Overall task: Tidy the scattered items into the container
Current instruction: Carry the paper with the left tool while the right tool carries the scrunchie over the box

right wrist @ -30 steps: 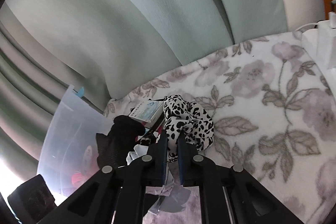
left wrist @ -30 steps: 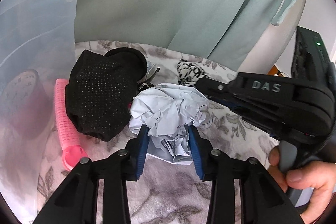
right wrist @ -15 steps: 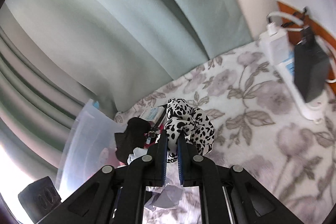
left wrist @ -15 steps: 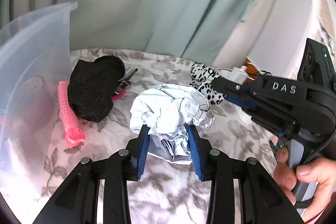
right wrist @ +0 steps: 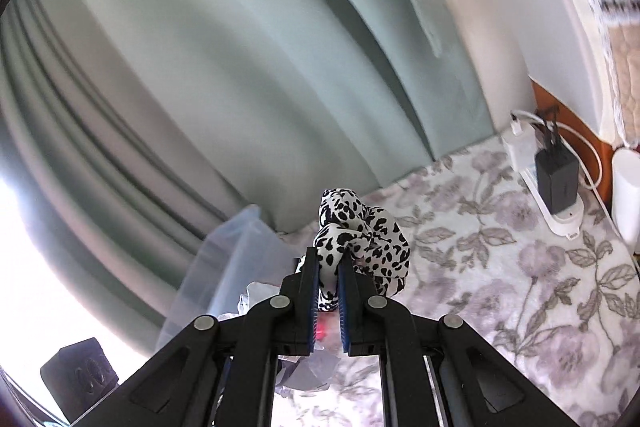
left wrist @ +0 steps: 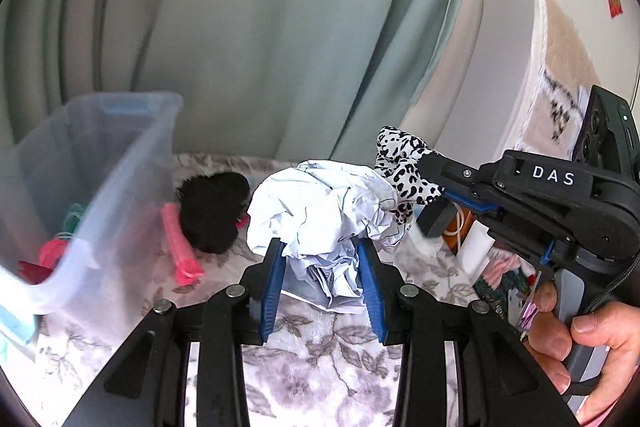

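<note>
Left wrist view: the left gripper [left wrist: 322, 267] pinches a crumpled paper ball [left wrist: 320, 211] at frame centre, with the bin [left wrist: 120, 163] at left. The right gripper [right wrist: 329, 287] has its jaws pressed together on a spotted scrunchie [right wrist: 360, 235]. The paper, gripped only at its lower folds, could slip out short of the bin; the two loads nearly touch and might snag.

Pale green curtains [right wrist: 240, 67] hang behind a floral blanket [right wrist: 520, 267], where a black charger [right wrist: 557, 183] sits in a white power strip [right wrist: 560, 217].
</note>
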